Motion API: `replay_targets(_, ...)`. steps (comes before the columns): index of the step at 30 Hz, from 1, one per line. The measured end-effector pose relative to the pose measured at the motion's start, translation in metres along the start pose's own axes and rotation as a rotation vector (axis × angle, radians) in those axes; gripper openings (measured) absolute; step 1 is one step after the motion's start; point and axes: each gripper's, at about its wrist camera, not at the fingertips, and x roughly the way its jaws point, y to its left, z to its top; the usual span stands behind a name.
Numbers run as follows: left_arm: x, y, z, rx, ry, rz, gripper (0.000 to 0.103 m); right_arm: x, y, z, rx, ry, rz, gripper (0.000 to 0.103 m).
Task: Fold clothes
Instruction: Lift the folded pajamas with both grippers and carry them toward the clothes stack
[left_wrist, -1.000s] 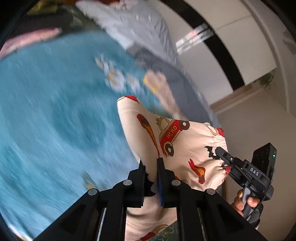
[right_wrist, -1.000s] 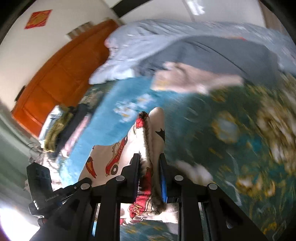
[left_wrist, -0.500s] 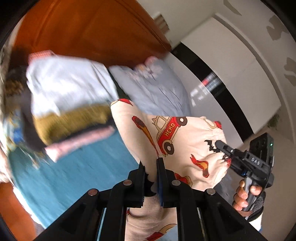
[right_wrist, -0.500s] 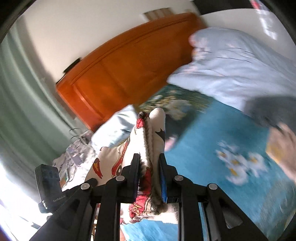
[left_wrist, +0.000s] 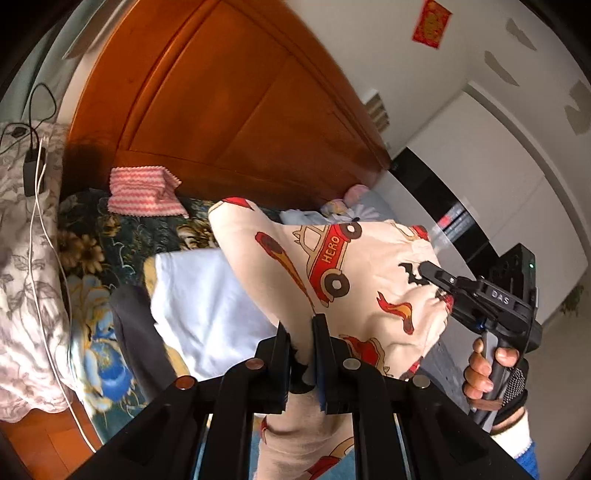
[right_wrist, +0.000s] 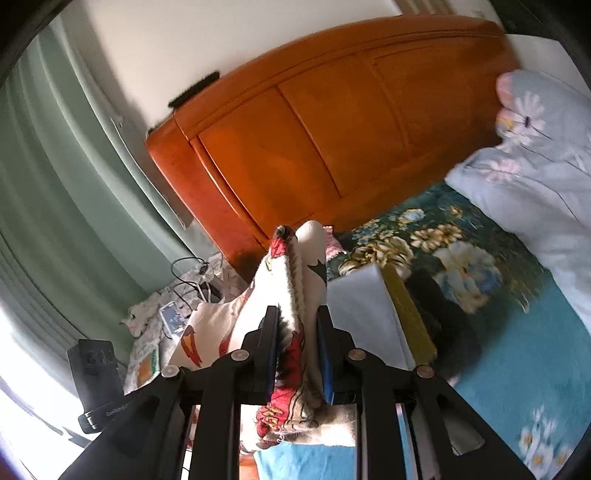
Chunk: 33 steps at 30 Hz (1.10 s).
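1. I am holding the cream garment (left_wrist: 354, 280), printed with red cars, in the air over the bed (right_wrist: 535, 332), between my two tools. It looks already folded down into a compact bundle, so the folding of this piece seems mostly done.
2. My left gripper (left_wrist: 301, 354) is clamping a thin edge of the cloth, its jaws nearly together. My right gripper (right_wrist: 297, 350) is pinching a thicker bunch, including what looks like a ribbed waistband with red trim.
3. In the left view, my right hand (left_wrist: 487, 373) is gripping the other tool's handle on the far side of the garment.
4. A stack of folded clothes (left_wrist: 207, 306) is lying on the bed below and just beyond: a white piece on top, mustard and dark layers beside it. I judge what is left is setting this piece down there; a pink striped cloth (left_wrist: 146, 192) near the headboard (left_wrist: 229, 110) may still need attention.
5. The garment is soft, matte cotton-like fabric, draping in loose rounded folds. The bedspread is floral and teal, and the headboard is glossy orange wood with raised panels.
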Motion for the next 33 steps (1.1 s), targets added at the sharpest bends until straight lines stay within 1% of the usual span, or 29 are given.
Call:
replay_targets(3,0.017,0.023,-0.001,-0.013,0.002,0.009,0.012,0.032,-0.013,0.011,-0.005,0.024,-0.008,0.020)
replay_targets(5,0.028,0.039,-0.008,-0.035,0.018,0.020,0.012,0.055,-0.027,0.011,0.000,0.046,-0.010,0.020)
replay_targets(8,0.044,0.061,-0.015,-0.068,0.037,0.022,0.012,0.083,-0.050,0.003,0.021,0.084,-0.018,0.020)
replay_targets(11,0.050,0.075,-0.023,-0.092,0.042,0.010,0.013,0.104,-0.073,-0.006,0.054,0.108,-0.014,0.020)
replay_targets(12,0.052,0.077,-0.025,-0.095,0.046,0.009,0.015,0.109,-0.080,-0.009,0.065,0.112,-0.008,0.020)
replay_targets(16,0.059,0.083,-0.031,-0.101,0.054,0.005,0.016,0.124,-0.100,-0.022,0.099,0.131,0.003,0.021)
replay_targets(18,0.056,0.079,-0.031,-0.093,0.054,0.010,0.017,0.128,-0.107,-0.027,0.117,0.136,0.008,0.022)
replay_targets(20,0.052,0.070,-0.030,-0.065,0.054,0.033,0.017,0.127,-0.109,-0.029,0.128,0.134,0.014,0.023)
replay_targets(22,0.048,0.062,-0.027,-0.031,0.053,0.062,0.020,0.123,-0.107,-0.027,0.127,0.138,0.024,0.027)
replay_targets(23,0.046,0.057,-0.024,-0.010,0.048,0.088,0.025,0.119,-0.105,-0.026,0.122,0.136,0.021,0.027)
replay_targets(24,0.042,0.052,-0.022,0.005,0.040,0.109,0.035,0.113,-0.104,-0.024,0.119,0.128,0.010,0.031)
replay_targets(26,0.033,0.043,-0.019,0.032,0.018,0.137,0.049,0.103,-0.101,-0.020,0.117,0.108,-0.019,0.035)
replay_targets(29,0.023,0.025,-0.016,0.087,-0.014,0.163,0.050,0.088,-0.095,-0.018,0.094,0.082,-0.067,0.037)
replay_targets(31,0.024,0.010,-0.018,0.152,-0.021,0.192,0.054,0.078,-0.090,-0.016,0.073,0.066,-0.098,0.037)
replay_targets(33,0.029,-0.004,-0.023,0.208,-0.012,0.205,0.055,0.072,-0.071,-0.019,-0.005,0.062,-0.117,0.037)
